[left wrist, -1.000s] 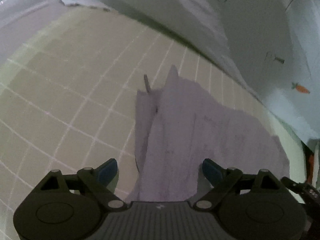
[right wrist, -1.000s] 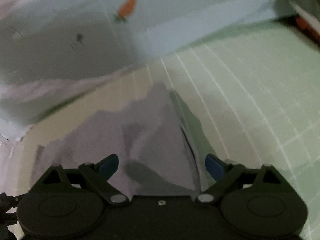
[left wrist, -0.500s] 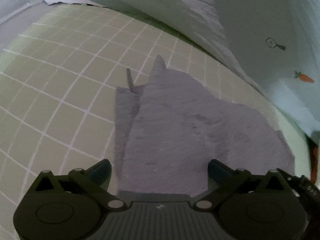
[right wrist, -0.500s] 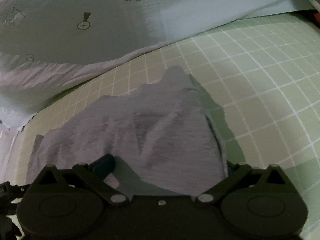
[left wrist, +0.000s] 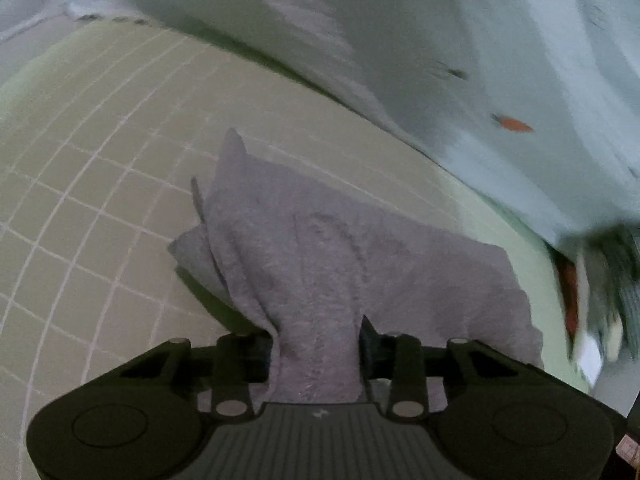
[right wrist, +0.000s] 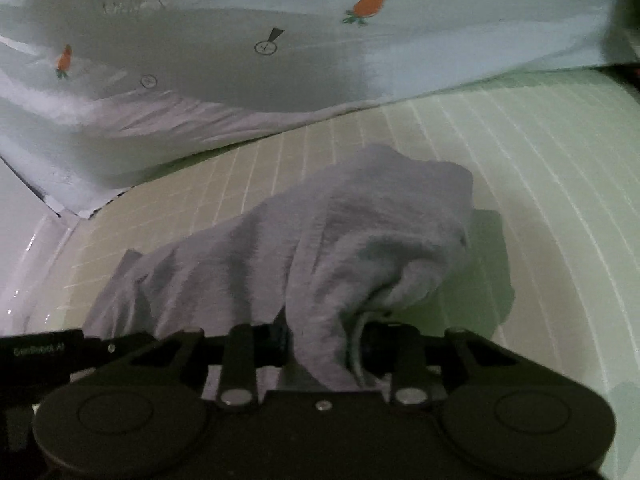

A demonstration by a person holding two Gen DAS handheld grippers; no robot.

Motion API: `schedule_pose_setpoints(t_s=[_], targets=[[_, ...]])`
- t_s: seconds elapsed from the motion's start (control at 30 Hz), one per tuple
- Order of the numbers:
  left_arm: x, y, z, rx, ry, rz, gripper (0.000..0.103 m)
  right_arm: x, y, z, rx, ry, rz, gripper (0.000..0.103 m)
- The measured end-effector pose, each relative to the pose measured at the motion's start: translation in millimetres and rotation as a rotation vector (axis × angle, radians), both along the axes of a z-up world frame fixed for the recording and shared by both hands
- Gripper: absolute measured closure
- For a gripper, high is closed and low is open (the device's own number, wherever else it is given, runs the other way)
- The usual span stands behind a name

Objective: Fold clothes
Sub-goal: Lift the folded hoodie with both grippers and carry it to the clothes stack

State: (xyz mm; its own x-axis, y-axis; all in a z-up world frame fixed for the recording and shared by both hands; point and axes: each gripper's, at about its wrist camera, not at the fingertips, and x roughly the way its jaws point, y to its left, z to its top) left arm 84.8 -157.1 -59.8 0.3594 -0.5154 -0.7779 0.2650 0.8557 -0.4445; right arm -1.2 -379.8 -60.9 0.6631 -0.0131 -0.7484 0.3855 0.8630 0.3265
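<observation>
- Behind the work area, a pale blue carrot-printed sheet (right wrist: pixel 400 52) bunches along the far edge of the green grid-lined mat (left wrist: pixel 100 200).
- On that mat lies the crumpled grey knit garment (left wrist: pixel 328 248), its near edge lifted.
- Left black gripper (left wrist: pixel 316 344) pinches one gathered fold.
- Right black gripper (right wrist: pixel 324 344) clamps another bunched fold.

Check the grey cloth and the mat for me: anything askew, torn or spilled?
Nothing torn or spilled. The grey cloth is bunched and lifted off the green grid mat where the right tool pinches it, and the left tool clamps another gathered edge. That rumpling fits a fold in progress.
</observation>
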Motion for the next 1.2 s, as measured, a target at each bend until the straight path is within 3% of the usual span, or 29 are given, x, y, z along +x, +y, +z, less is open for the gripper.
schedule_pose_setpoints(t_s=[0.2, 0.33, 0.53, 0.77, 0.9, 1.2], targets=[[-44.1, -20.6, 25.3, -0.034, -0.057, -0.163, 0.074, -57.4, 0.6, 18.7, 0.036, -0.006, -0.123, 0.072], [-74.3, -57.7, 35.9, -0.055, -0.111, -0.323, 0.076, -106.1, -8.0, 30.1, 0.018, -0.024, -0.218, 0.072], [-111.5, -116.5, 43.5, -0.113, -0.114, -0.414, 0.078, -173.3, -48.6, 43.7, 0.004, -0.079, -0.370, 0.073], [-148.5, -227.5, 72.1, -0.191, -0.158, -0.428, 0.078, -218.8, -153.8, 68.6, -0.037, -0.186, -0.393, 0.073], [-161.8, -304.3, 107.1, -0.285, -0.250, -0.460, 0.079, -247.2, -229.0, 105.6, -0.096, -0.293, -0.382, 0.073], [-159.8, -471.0, 215.0, -0.523, -0.444, -0.509, 0.079, -272.1, -390.4, 221.9, -0.317, -0.535, -0.398, 0.073]])
